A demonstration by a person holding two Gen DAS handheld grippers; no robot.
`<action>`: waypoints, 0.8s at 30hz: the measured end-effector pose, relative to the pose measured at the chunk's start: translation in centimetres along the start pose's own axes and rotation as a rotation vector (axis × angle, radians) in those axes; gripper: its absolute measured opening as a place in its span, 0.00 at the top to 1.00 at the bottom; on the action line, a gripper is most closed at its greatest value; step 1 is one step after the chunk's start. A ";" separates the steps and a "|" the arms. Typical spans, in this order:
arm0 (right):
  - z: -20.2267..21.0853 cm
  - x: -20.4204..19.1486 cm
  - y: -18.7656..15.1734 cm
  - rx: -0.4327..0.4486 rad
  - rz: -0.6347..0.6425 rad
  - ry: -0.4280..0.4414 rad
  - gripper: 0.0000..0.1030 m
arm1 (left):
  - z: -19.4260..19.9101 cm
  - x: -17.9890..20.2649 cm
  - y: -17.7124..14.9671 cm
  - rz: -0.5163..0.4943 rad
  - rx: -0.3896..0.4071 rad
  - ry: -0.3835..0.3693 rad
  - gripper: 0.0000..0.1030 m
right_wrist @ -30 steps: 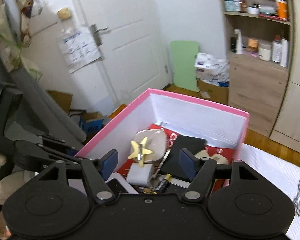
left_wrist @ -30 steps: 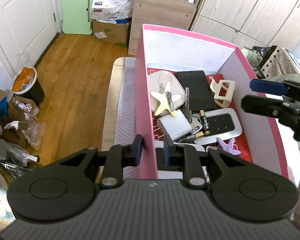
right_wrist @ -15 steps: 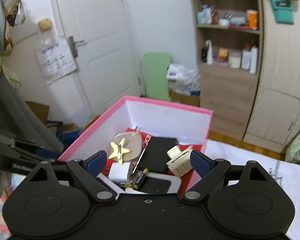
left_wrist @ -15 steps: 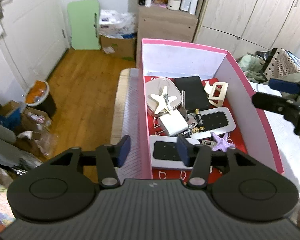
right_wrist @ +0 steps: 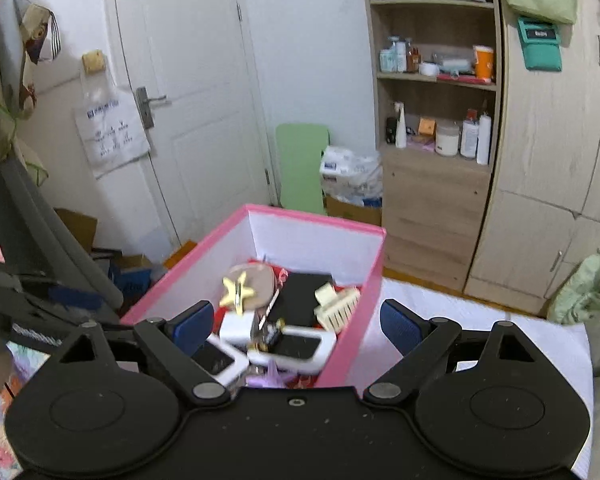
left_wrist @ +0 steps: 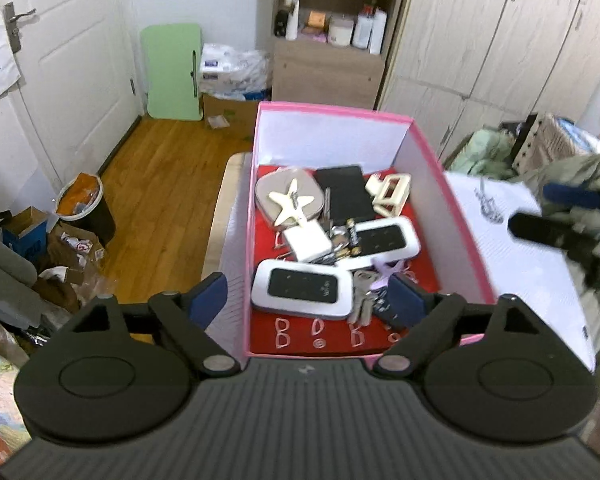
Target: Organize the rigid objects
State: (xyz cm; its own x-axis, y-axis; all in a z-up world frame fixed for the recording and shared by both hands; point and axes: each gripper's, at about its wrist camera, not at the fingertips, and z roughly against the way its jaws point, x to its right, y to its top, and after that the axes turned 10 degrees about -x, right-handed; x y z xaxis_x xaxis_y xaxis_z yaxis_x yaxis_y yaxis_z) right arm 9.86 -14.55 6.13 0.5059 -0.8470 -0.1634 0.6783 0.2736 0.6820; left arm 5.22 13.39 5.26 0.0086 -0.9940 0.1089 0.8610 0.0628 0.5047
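A pink box (left_wrist: 332, 110) with white inner walls and a red floor holds several items: a cream star clip (left_wrist: 291, 202), a white charger (left_wrist: 308, 240), a black flat case (left_wrist: 346, 194), a cream hair claw (left_wrist: 392, 192), two white-and-black devices (left_wrist: 302, 288) and keys (left_wrist: 362, 300). My left gripper (left_wrist: 306, 302) hovers at the box's near left corner. Its jaws are opening, and the box's left wall stands between them untouched. My right gripper (right_wrist: 296, 328) is open, astride the box's right wall (right_wrist: 364, 300) without touching it. It also shows blurred as the right gripper (left_wrist: 560, 232).
The box stands on a surface covered with a white patterned cloth (left_wrist: 512, 256). To the left, on the wooden floor, are a bin (left_wrist: 82, 208) and cartons. A green board (left_wrist: 174, 72), a shelf cabinet (left_wrist: 328, 68) and wardrobes stand behind. The left gripper (right_wrist: 40, 312) shows at the left edge.
Both grippers have drawn back and upward from the box. The left jaws, nearly shut on the left wall before, have spread wide. The right jaws have widened too.
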 end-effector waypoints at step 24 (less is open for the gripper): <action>4.7 0.4 -6.6 -0.064 -0.149 -0.189 0.00 | -0.7 6.7 -4.0 -0.034 -0.003 0.120 0.10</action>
State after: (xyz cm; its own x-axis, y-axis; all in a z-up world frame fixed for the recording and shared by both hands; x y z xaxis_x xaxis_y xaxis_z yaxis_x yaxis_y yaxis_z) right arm 3.11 -18.78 4.91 0.2931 -0.9487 -0.1186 0.7736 0.1624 0.6125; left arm 2.17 6.42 3.31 0.0400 -0.9991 -0.0117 0.8632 0.0286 0.5041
